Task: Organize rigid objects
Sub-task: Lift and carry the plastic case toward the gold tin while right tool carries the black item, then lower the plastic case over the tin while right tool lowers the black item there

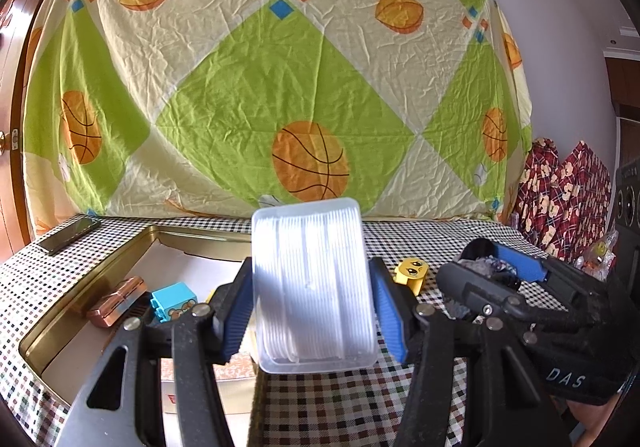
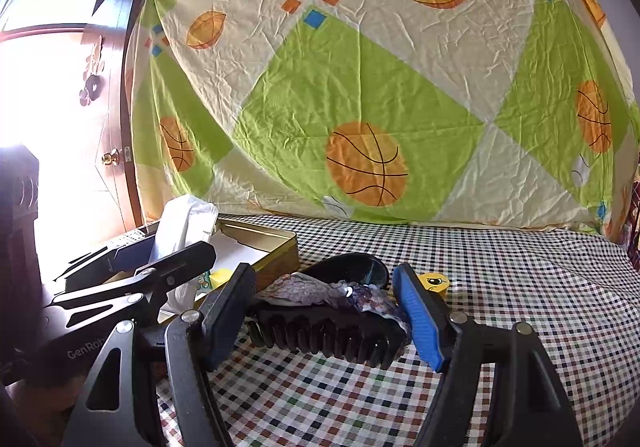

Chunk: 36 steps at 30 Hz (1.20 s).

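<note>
My left gripper [image 1: 312, 307] is shut on a clear plastic box of white sticks [image 1: 312, 287] and holds it upright beside the gold tin [image 1: 120, 247]. The tin holds a copper-coloured block [image 1: 116, 301] and a blue toy brick [image 1: 174, 301]. My right gripper [image 2: 324, 311] is shut on a dark hair claw clip [image 2: 328, 335] with a purple patterned top, just above the checked tablecloth. A yellow toy brick with a face [image 1: 412, 273] stands on the cloth; it also shows in the right wrist view [image 2: 434, 283]. The left gripper with the clear box [image 2: 180, 227] shows at the left of the right wrist view.
A black phone [image 1: 70, 235] lies at the table's far left. A green and cream sheet with basketballs [image 1: 280, 87] hangs behind the table. Red patterned chair covers [image 1: 560, 191] stand at the right. A wooden door [image 2: 120, 119] is at the left.
</note>
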{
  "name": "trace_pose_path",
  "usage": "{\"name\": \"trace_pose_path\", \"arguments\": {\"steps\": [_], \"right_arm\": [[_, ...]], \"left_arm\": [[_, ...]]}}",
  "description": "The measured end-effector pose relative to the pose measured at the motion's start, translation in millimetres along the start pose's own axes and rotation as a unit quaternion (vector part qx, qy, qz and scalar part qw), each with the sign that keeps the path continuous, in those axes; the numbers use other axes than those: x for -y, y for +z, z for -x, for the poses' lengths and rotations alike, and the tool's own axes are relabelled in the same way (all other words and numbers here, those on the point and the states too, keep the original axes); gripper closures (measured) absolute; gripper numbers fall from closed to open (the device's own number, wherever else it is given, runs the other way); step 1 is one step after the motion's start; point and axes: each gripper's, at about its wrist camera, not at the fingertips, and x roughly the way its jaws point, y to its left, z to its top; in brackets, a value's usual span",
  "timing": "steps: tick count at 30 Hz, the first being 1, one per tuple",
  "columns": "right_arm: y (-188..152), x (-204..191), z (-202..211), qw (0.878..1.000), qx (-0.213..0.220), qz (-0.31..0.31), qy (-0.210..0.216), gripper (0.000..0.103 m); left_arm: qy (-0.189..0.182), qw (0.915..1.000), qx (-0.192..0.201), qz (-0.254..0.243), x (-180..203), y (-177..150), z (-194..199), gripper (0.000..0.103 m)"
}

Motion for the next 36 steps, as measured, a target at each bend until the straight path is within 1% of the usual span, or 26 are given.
{"name": "trace_pose_path", "arguments": {"steps": [15,19,36], "right_arm": [[1,-20,-7,1.000,0.000,0.007,0.012,0.030],[1,-24,-9,1.000,-0.001,0.008,0.016,0.030],[2,-59,-28,0.998,-0.016,0.026,0.048,0.030]], "left_arm": [[0.003,0.9998,0.008,0.018,-19,1,11,0.048],[0.018,0.9997,0.011,0.016,-26,1,14,0.048],[0.039,0.9984,0.013,0.038,-66,2,29,0.048]]}}
